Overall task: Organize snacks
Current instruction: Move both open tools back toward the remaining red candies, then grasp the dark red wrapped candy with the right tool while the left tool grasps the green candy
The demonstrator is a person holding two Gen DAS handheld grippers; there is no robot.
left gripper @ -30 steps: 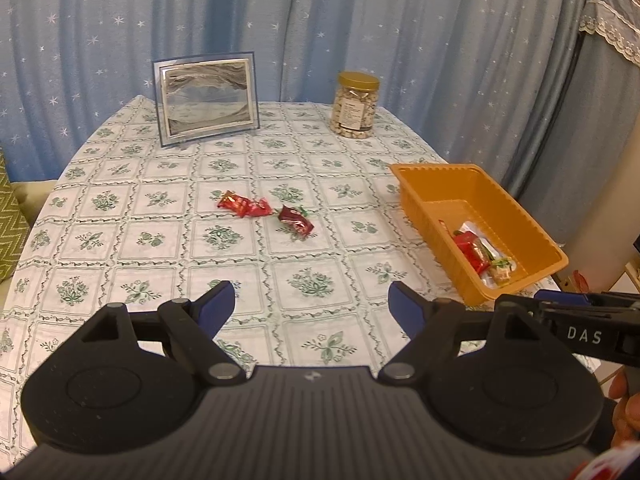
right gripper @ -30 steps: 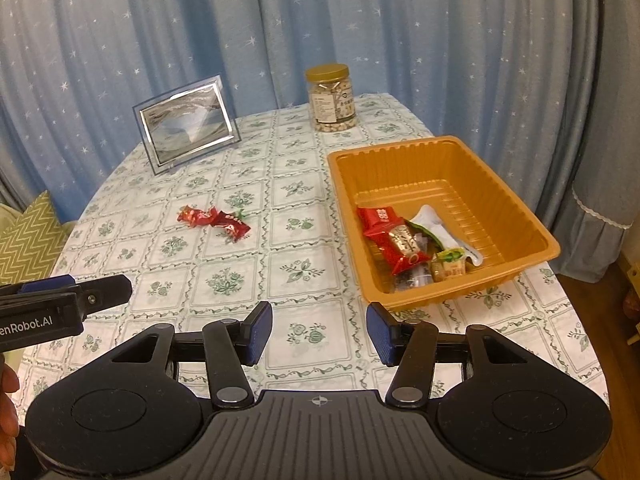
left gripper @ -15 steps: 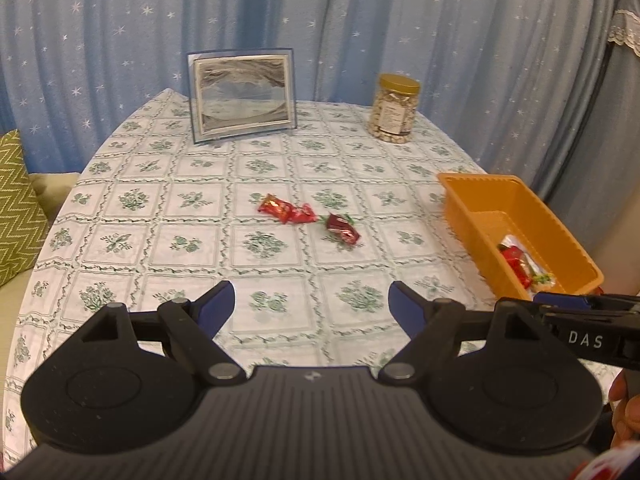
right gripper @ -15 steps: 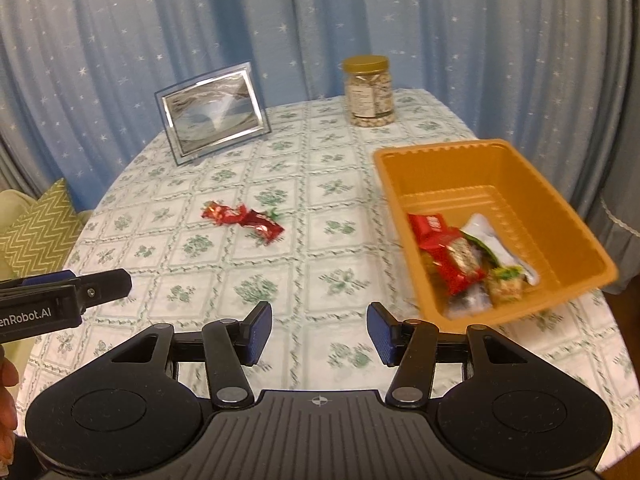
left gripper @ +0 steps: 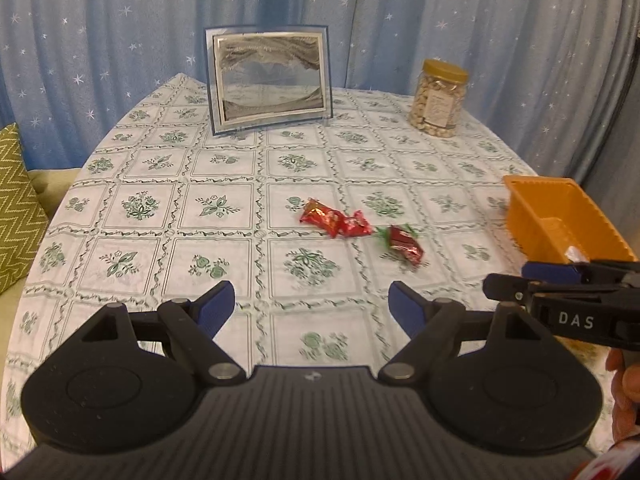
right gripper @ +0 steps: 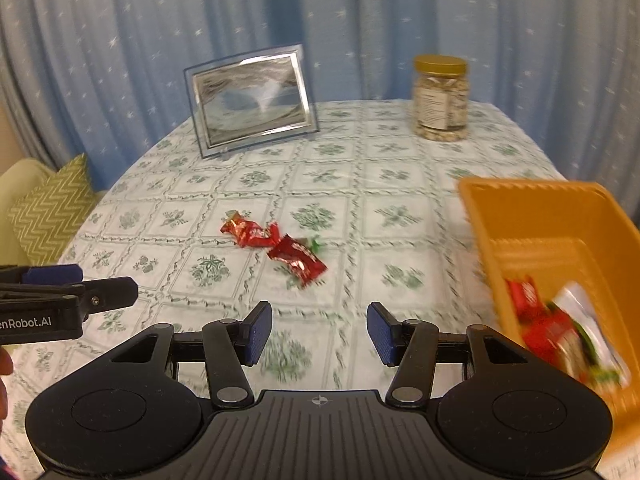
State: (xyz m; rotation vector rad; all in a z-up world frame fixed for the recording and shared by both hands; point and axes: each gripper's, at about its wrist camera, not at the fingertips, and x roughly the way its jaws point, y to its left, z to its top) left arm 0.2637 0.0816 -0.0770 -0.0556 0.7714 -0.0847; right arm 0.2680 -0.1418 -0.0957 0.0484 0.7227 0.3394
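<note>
Two red snack wrappers lie on the floral tablecloth, left of the orange basket, which holds more snacks. The left gripper and right gripper hover above the cloth nearer than the wrappers, jaws spread apart, holding nothing.

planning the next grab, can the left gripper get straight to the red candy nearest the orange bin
Probably yes. The left gripper is open and empty, and only bare tablecloth lies between its fingers and that red candy. The right gripper sits off to the side, near the orange bin.
</note>
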